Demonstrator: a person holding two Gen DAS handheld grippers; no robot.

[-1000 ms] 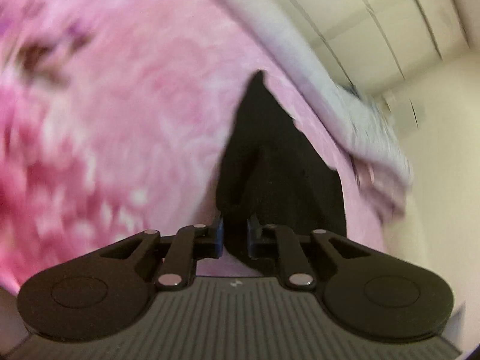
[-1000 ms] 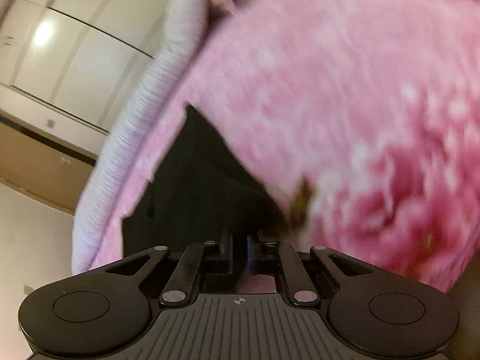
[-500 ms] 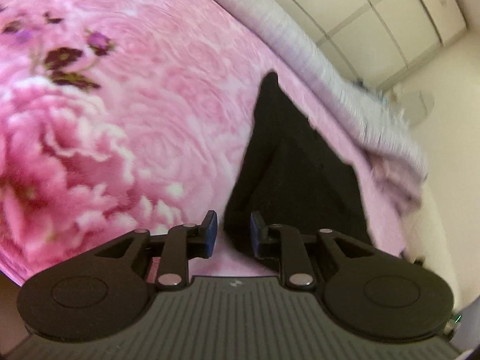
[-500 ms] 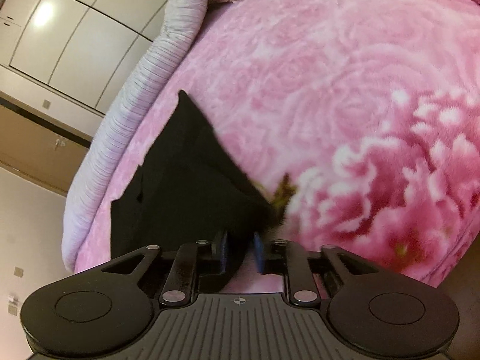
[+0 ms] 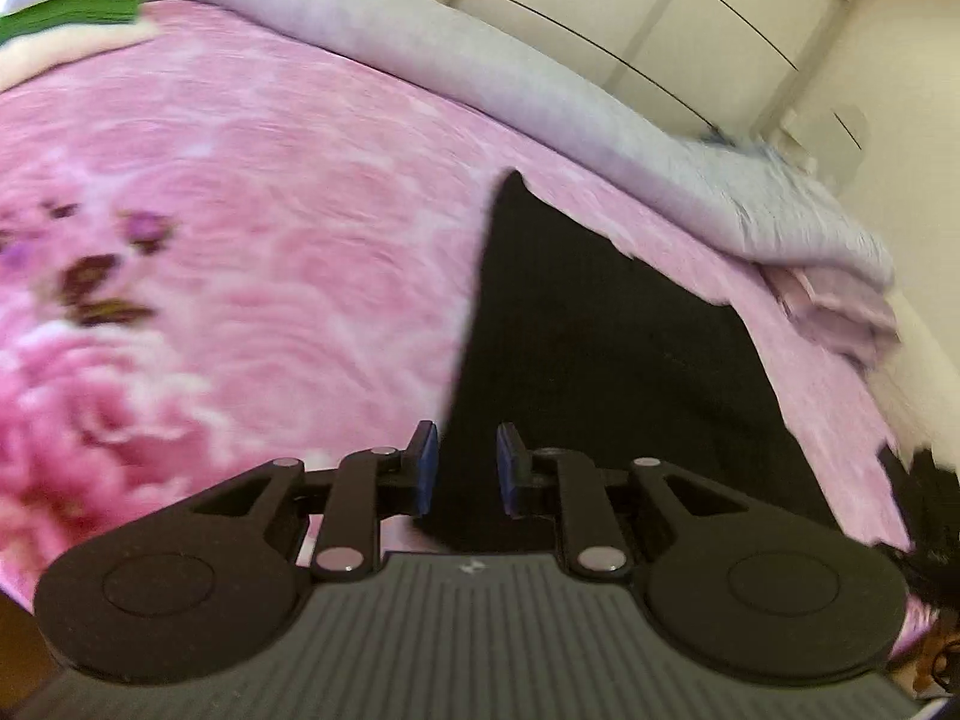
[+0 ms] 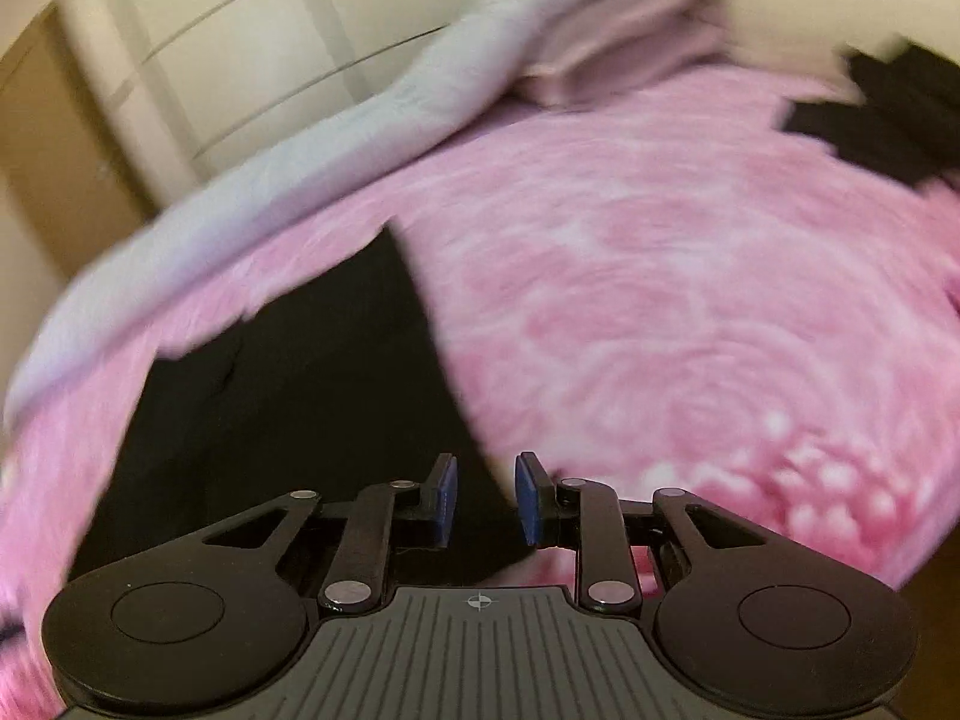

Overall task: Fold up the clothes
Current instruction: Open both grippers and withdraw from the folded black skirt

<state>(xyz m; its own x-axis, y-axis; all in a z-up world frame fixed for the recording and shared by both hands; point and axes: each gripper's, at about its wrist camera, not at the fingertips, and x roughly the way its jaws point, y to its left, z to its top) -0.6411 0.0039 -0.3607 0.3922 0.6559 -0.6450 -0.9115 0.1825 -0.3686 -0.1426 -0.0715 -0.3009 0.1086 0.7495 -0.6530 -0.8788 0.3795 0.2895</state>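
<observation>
Both grippers have released since a second ago. Left gripper [image 5: 467,468] – jaws spread, empty. Black garment [image 5: 612,372] lies flat on the pink floral blanket [image 5: 252,228], near its grey-edged side. Right gripper [image 6: 486,501] – jaws likewise spread, above the garment's corner.

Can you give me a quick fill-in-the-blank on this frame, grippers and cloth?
1. The black garment lies on a blanket whose main colour is ____.
2. The left gripper has its jaws ____.
3. The right gripper holds ____ between its pads.
4. In the right wrist view, a second dark cloth lies at the far ____ of the bed.

Missing words: pink; open; nothing; right
</observation>
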